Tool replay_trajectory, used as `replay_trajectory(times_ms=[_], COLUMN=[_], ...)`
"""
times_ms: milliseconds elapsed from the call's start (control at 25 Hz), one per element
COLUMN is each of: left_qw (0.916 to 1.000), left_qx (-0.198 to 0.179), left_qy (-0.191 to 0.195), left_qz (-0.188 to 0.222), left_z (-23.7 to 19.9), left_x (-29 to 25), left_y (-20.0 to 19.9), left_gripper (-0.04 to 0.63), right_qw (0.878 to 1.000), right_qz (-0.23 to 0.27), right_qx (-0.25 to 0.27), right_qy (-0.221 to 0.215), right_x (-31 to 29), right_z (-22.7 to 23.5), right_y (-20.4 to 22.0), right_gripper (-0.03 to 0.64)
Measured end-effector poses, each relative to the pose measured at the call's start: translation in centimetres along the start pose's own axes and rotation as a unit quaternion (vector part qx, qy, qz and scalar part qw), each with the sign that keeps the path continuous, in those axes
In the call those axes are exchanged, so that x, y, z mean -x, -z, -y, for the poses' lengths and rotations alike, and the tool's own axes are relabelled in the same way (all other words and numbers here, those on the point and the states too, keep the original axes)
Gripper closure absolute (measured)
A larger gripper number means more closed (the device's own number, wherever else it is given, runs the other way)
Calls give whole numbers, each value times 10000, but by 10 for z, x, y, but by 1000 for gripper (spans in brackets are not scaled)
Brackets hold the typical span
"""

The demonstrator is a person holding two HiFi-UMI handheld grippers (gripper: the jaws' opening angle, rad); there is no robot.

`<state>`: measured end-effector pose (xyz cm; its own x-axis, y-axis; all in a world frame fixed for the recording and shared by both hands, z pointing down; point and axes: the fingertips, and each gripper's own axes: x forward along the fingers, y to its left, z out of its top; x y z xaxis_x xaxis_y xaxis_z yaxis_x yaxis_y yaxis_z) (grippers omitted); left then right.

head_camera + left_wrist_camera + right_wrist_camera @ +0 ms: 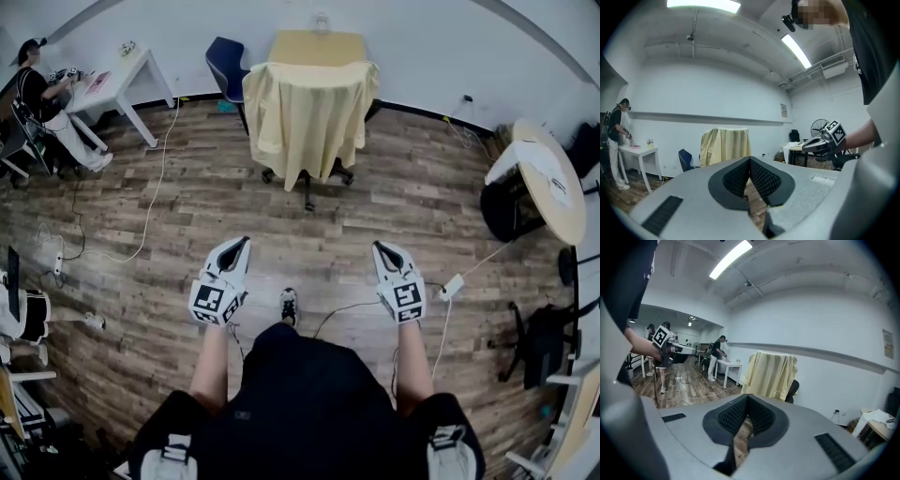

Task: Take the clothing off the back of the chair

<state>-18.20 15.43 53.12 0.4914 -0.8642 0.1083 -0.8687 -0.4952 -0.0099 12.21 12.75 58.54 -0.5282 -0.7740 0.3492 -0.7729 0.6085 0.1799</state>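
A pale yellow shirt (309, 111) hangs draped over the back of an office chair (309, 178) near the far wall; it also shows in the left gripper view (724, 144) and the right gripper view (769, 375). My left gripper (246, 242) and right gripper (380, 247) are held out in front of me, well short of the chair, both pointing toward it. Both are shut with nothing between the jaws. The right gripper (820, 143) shows in the left gripper view, and the left gripper (675, 348) in the right gripper view.
A blue chair (227, 64) and a wooden table (317, 45) stand by the wall behind the draped chair. A white desk (120, 80) with a person (42, 108) is at far left, a round table (548, 178) at right. Cables (155, 178) cross the wood floor.
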Motion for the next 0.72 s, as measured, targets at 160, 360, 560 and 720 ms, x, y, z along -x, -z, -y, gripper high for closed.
replay_trajectory(times_ms=[160,360,560,720], left_qw=[10000,9999,9997,9996], left_qx=[19,-12,-50,-64], left_qy=[68,152,224,270], left_qz=[15,56,57,50], left_z=[-20,-46,-71,-85], left_x=[-23,-48,-65,-75], left_y=[-3,-10,-12,-14], left_gripper=[594,594,594,594], right_qw=[10000,10000,9998,9998], right_qz=[10,13,7,-2], right_qx=[-7,-1,-53,-52], right_qy=[38,89,177,211], right_x=[-24,-53,-79,-94], right_z=[8,18,22,25], right_y=[-9,-19,-30,-37], right_gripper=[623,623,623,623])
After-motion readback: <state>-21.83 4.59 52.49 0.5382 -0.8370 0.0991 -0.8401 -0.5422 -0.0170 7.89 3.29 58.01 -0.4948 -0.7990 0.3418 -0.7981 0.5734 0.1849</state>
